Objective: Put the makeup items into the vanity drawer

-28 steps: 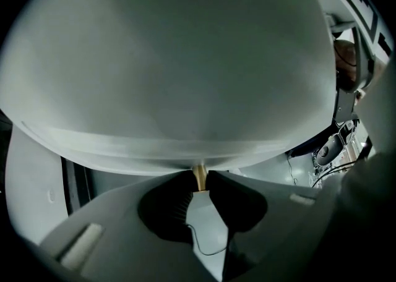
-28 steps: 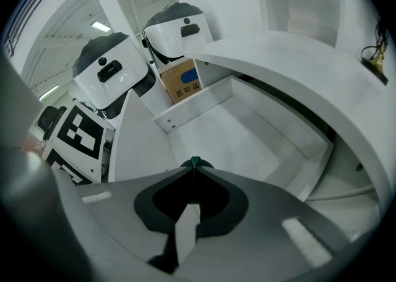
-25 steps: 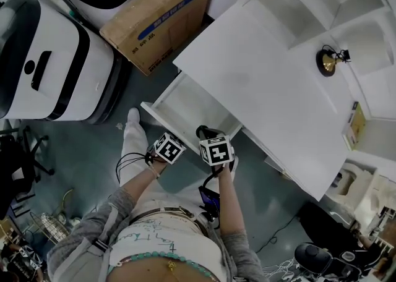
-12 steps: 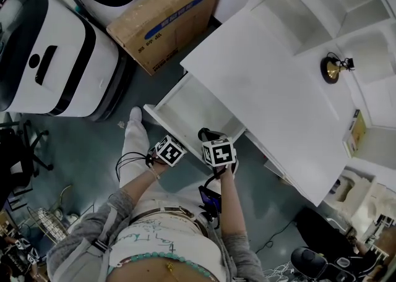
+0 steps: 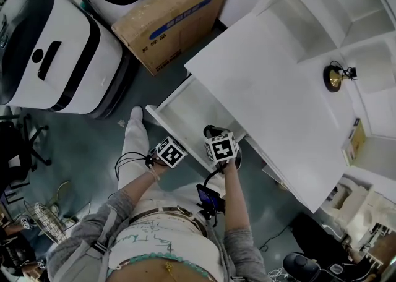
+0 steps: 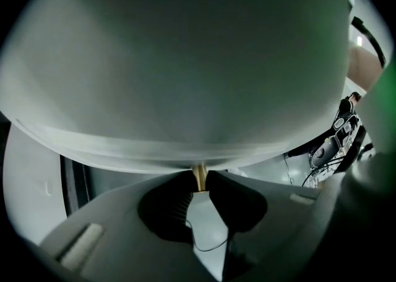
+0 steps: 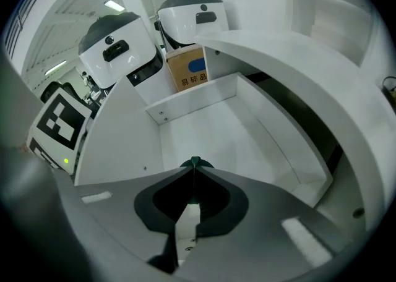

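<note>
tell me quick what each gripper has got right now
Left gripper: closed on the gold drawer knob.
Right gripper: closed on a small dark green item, above the open drawer.

A dull grey-blue floor [image 5: 80, 151] fills the left and near parts of the room. On the right stands a plain white vanity table [image 5: 272, 89], with white open shelving [image 5: 328, 2] at its far right. At the far left sits a big rounded white casing banded in black [image 5: 55, 58]. A brown cardboard box with a blue label [image 5: 173, 18] lies just right of it on the floor. A black chair frame [image 5: 18, 145] stands at the left edge. In the right gripper view, long ceiling light strips [image 7: 114, 5] glow overhead.
</note>
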The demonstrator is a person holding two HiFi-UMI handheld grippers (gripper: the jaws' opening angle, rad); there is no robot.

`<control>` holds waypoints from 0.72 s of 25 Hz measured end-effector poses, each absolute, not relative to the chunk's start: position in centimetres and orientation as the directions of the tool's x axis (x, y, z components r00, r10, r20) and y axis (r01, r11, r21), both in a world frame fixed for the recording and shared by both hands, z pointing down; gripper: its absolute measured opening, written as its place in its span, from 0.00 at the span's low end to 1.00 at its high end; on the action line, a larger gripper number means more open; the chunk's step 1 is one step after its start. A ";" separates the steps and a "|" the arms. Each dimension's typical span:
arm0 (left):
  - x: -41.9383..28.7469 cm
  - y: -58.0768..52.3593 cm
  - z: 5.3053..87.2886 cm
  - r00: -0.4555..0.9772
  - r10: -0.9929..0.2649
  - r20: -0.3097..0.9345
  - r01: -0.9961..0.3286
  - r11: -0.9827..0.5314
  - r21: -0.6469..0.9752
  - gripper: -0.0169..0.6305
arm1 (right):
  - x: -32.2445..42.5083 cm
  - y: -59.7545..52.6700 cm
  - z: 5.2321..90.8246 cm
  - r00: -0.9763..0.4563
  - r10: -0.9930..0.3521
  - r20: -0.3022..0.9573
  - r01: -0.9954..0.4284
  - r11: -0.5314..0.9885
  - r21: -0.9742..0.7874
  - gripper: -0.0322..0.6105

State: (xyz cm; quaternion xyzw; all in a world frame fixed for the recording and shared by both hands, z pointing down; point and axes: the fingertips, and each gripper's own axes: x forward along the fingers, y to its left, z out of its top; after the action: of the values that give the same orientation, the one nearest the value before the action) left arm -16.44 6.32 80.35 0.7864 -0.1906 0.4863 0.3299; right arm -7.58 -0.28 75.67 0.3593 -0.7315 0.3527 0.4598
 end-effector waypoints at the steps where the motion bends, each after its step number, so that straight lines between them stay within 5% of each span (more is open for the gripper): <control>1: -16.5 6.3 80.3 0.453 0.021 0.891 -0.620 -0.710 0.333 0.16 | -7.5 -0.4 76.1 -0.315 -0.192 0.930 -0.846 0.501 -0.183 0.10; 18: -16.6 6.5 80.4 0.450 0.038 0.892 -0.625 -0.701 0.345 0.15 | -7.5 -1.4 80.5 -0.320 -0.154 0.935 -0.838 0.506 -0.203 0.10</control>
State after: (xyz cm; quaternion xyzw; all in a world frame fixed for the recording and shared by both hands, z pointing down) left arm -16.56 6.48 80.42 0.7813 -0.1878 0.4898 0.3382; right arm -7.49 -1.35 80.47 0.3410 -0.7275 0.3614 0.4731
